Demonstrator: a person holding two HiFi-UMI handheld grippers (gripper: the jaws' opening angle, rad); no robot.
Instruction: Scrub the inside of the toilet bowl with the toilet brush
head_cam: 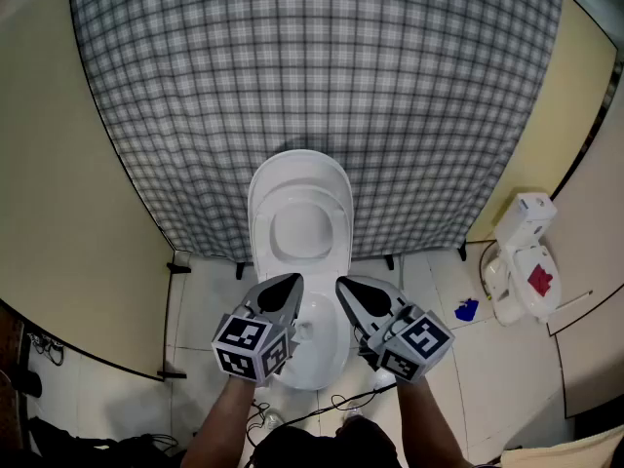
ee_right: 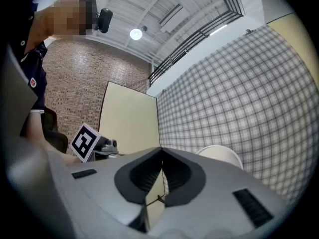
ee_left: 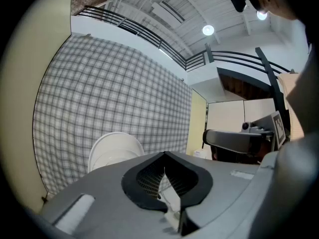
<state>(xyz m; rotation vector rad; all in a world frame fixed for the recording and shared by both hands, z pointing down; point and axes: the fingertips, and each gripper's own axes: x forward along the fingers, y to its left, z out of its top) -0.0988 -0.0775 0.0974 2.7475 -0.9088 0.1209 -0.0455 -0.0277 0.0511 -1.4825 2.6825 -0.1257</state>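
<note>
A white toilet stands in the middle of the head view with its lid (head_cam: 300, 198) raised against a plaid cloth; a bare part of the bowl rim (head_cam: 317, 364) shows between my hands. My left gripper (head_cam: 291, 284) and right gripper (head_cam: 344, 287) hover side by side over the bowl, both shut with nothing in them. In the left gripper view the jaws of the left gripper (ee_left: 164, 154) meet at a point, with the lid (ee_left: 113, 151) beyond. In the right gripper view the right gripper (ee_right: 161, 149) is likewise shut in front of the lid (ee_right: 223, 156). No toilet brush can be made out for certain.
The plaid cloth (head_cam: 312, 66) hangs behind the toilet between beige panels (head_cam: 58, 164). A white plastic object with a red patch (head_cam: 524, 261) and a small blue thing (head_cam: 466, 310) lie on the tiled floor at the right. Cables (head_cam: 322, 412) run near my feet.
</note>
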